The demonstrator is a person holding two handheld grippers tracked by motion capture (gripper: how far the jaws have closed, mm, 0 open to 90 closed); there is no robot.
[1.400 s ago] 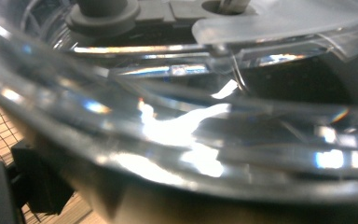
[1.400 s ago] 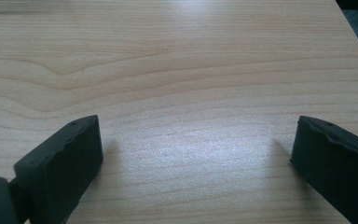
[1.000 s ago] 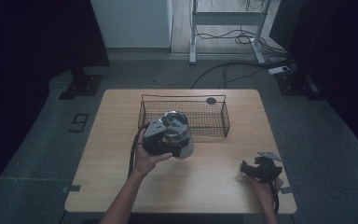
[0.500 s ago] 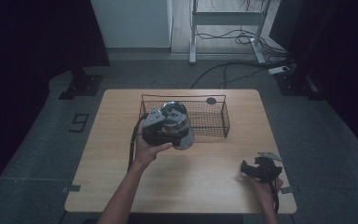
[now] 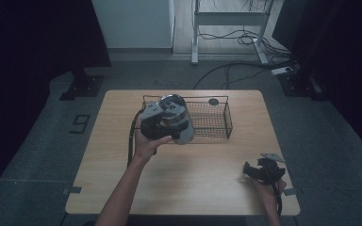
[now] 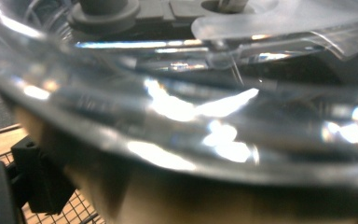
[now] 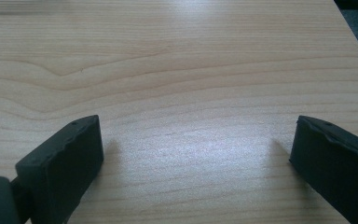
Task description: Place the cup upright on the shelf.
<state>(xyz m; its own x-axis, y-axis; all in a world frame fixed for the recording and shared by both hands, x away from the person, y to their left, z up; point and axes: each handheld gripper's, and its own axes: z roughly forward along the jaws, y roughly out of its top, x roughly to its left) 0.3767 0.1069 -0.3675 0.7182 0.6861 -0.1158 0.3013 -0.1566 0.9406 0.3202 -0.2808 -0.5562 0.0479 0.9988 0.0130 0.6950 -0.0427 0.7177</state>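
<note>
Glass jar (image 5: pixel 176 123) with a metal lid is clamped in the left gripper (image 5: pixel 162 123), held in the air over the near left end of the wire basket (image 5: pixel 217 120), whose rim stands just behind it. Right gripper (image 5: pixel 263 171) rests on the table (image 5: pixel 193 188) near its right corner, well apart, jaws spread wide with nothing between them

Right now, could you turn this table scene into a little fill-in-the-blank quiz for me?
The left tongs hold a clear glass ____.
It hangs over the left end of the wire ____.
The right tongs rest near the table's front right corner with jaws ____.

Missing words: jar; basket; open
</note>
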